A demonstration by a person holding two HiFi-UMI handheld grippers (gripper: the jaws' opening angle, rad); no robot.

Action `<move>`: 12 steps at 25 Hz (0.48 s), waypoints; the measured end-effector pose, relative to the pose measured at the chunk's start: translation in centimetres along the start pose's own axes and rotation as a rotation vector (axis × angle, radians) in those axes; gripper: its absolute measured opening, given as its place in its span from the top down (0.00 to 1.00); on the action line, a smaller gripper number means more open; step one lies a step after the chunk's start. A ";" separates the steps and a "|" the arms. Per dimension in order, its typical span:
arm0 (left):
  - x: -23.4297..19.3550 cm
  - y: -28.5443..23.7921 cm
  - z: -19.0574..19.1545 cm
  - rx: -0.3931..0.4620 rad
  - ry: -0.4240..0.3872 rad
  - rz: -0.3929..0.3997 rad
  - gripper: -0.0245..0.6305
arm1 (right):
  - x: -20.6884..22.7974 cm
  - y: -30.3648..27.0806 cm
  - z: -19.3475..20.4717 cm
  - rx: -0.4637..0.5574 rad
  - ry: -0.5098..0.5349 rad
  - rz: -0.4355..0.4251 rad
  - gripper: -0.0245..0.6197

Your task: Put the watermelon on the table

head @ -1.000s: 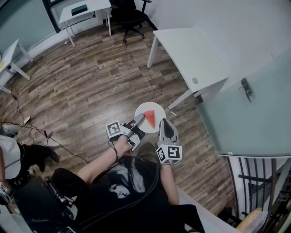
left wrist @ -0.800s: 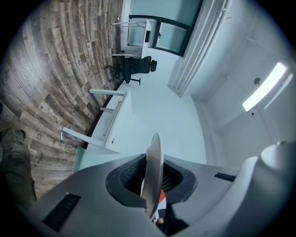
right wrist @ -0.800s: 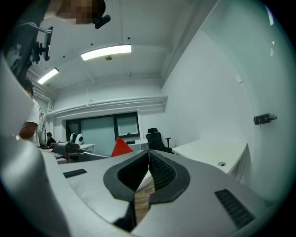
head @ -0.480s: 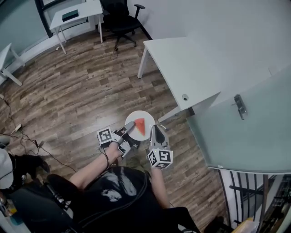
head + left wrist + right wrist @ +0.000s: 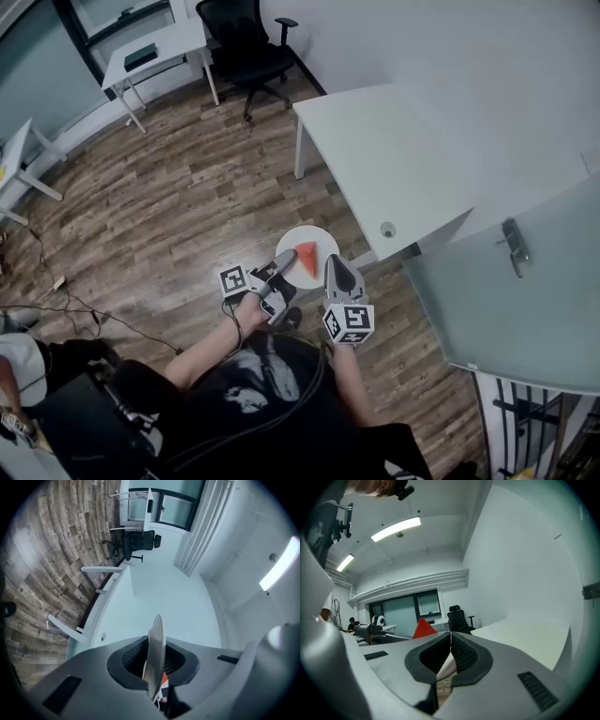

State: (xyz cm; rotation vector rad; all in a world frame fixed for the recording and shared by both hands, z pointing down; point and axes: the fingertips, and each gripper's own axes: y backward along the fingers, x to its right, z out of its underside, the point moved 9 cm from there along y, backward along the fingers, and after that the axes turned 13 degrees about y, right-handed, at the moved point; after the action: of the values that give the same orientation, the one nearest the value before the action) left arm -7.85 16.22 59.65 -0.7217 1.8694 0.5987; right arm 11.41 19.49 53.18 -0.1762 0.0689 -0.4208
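Observation:
A red watermelon slice (image 5: 307, 253) lies on a white plate (image 5: 319, 242) that I carry over the wooden floor, just off the near corner of the white table (image 5: 384, 155). My left gripper (image 5: 284, 259) is shut on the plate's left rim and my right gripper (image 5: 333, 262) is shut on its near right rim. In the left gripper view the plate's edge (image 5: 155, 656) stands between the jaws, a bit of the slice (image 5: 164, 680) behind it and the table (image 5: 154, 597) ahead. In the right gripper view the slice (image 5: 424, 629) rises above the jaws, which pinch the plate rim (image 5: 446, 665).
A black office chair (image 5: 246, 37) stands beyond the table, with a second white desk (image 5: 155, 49) and a third (image 5: 21, 150) at the far left. A frosted glass door (image 5: 511, 300) is at the right. Cables (image 5: 66, 305) trail over the floor at the left.
The plate, held by both grippers, has travelled across the floor toward the table; its near corner now lies right beside the plate. Both grips are unchanged.

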 end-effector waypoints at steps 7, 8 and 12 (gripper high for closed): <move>0.0 -6.7 -6.1 0.024 0.036 -0.040 0.90 | 4.6 -7.0 -0.2 -0.032 -0.038 0.014 0.94; 0.1 -8.0 -7.3 0.016 0.035 -0.045 0.90 | 5.2 -8.5 -0.2 -0.035 -0.041 0.020 0.94; 1.8 -13.6 -12.5 -0.028 0.021 -0.049 0.90 | 8.3 -14.9 -1.3 -0.040 -0.052 0.050 0.94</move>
State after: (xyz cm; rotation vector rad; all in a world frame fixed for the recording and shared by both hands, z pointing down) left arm -6.62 -2.16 61.53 -0.7919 1.8606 0.5889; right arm 12.87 2.52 54.43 -0.2238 0.0306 -0.3655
